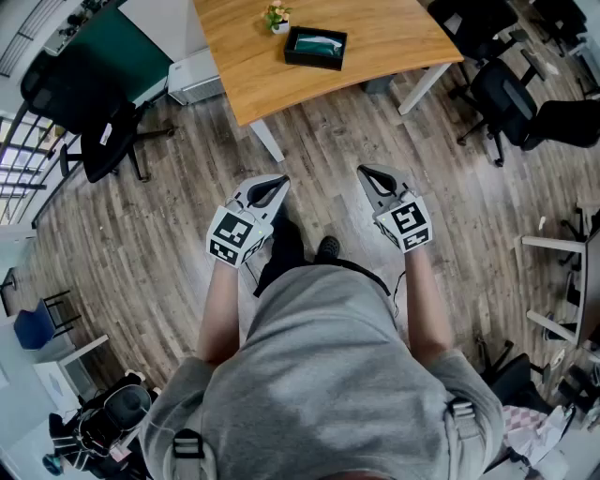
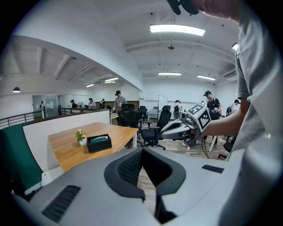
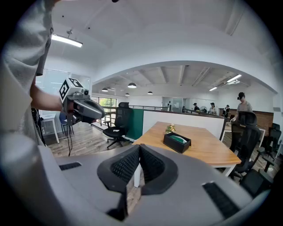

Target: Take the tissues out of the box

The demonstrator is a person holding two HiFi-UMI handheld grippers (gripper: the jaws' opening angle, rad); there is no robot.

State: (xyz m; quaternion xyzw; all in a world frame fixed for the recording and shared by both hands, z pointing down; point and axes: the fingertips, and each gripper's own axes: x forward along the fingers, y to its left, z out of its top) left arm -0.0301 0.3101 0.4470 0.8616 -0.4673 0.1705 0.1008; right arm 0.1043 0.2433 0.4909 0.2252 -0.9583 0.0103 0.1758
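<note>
Tissues (image 1: 319,42): task item. Showed as a greenish pack inside a low black tissue box (image 1: 316,56), untouched. The box stood on the wooden surface (image 1: 394,33), toward its near edge and just beside a small potted plant (image 1: 276,18).

Left hand-held gripper (image 1: 281,180): jaws pressed together with nothing between them. It was held over the plank floor (image 1: 169,234) in front of the person (image 1: 319,375) and aimed toward the surface with a slight downward tilt. It was well apart from the box.

Right hand-held gripper (image 1: 362,171): jaws likewise pressed together and empty. It was held side by side with the left one with a clear gap between the two, and was also well apart from the box.

Surroundings: office chairs (image 1: 511,94) stood off to the right of the surface, and another to the left. None stood between the person and the box.

Step in hand, as judged: the approach. No tissue had left the box and neither tool had reached the surface, so the task was at its very start.

Next move, as judged: close in on the near edge of the surface, then spread one pair of jaws before lowering them onto the pack. The second tool would probably have to steady the light box by its wall so that it neither lifts nor slides as a tissue is drawn out. Whether a sheet stood proud of the pack could not be told from this far off.
</note>
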